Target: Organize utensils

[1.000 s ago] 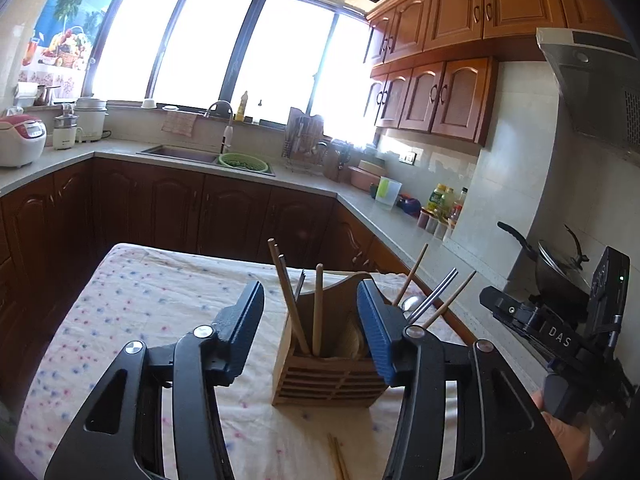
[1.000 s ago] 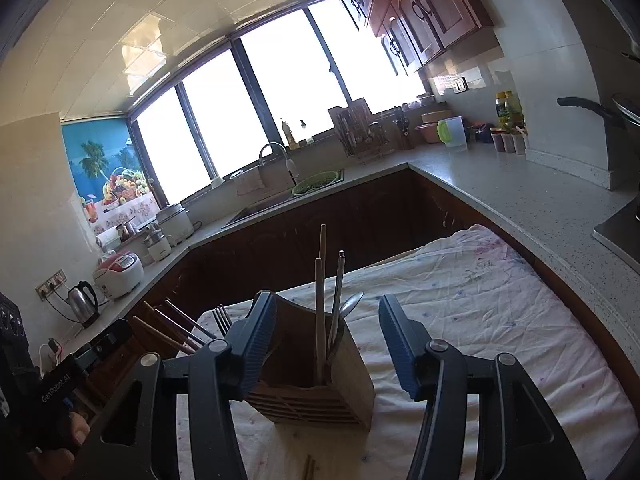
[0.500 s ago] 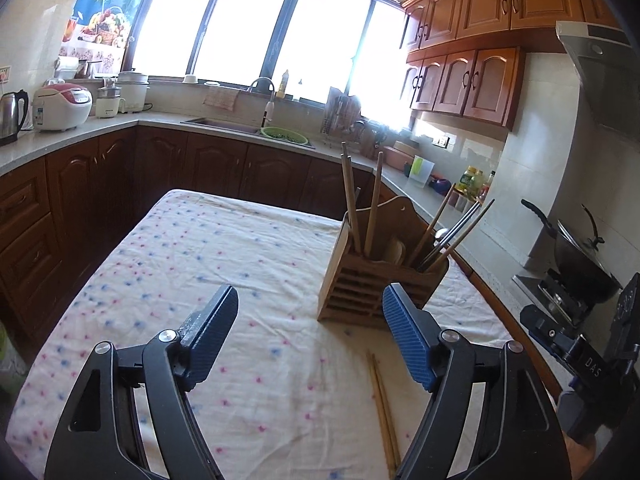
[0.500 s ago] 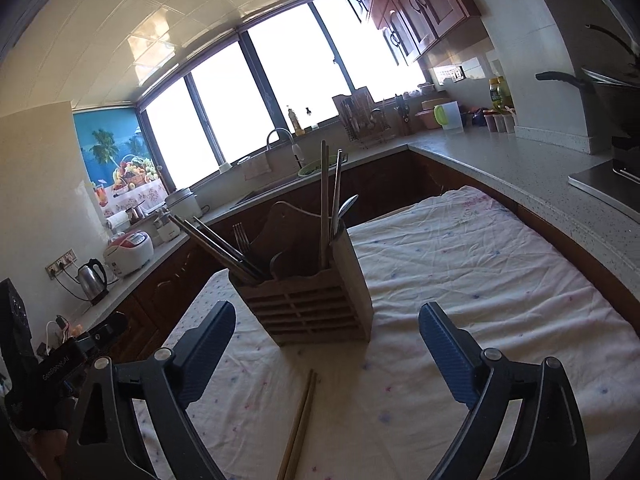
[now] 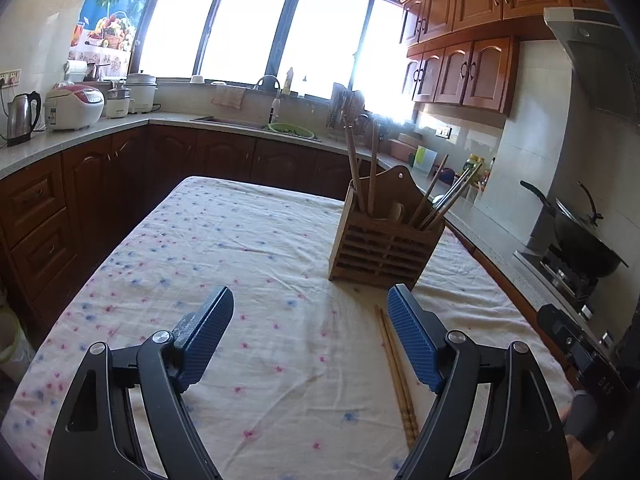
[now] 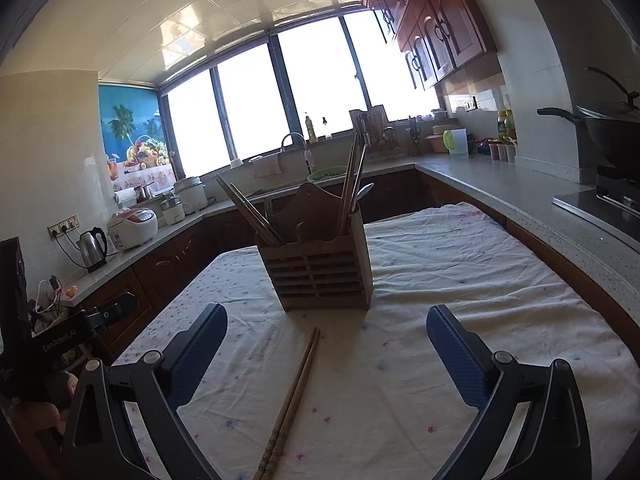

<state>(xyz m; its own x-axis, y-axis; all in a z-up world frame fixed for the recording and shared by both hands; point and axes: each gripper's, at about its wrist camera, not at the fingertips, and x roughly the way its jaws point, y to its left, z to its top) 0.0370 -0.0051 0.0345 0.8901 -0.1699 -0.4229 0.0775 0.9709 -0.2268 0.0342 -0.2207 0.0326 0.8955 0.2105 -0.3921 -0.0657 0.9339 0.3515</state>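
Both grippers, left and right, are opening with nothing between them (chopsticks lying low-centre, before the wooden holder).

A kitchen is seen, lit hard by a wide window behind a sink, with dark lower cabinets under a grey counter, wooden wall cabinets, a tiled ceiling and a fruit poster.

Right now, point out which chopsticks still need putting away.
The wooden chopstick pair lying flat on the tablecloth, just in front of the wooden utensil holder; the other chopsticks stand inside it.
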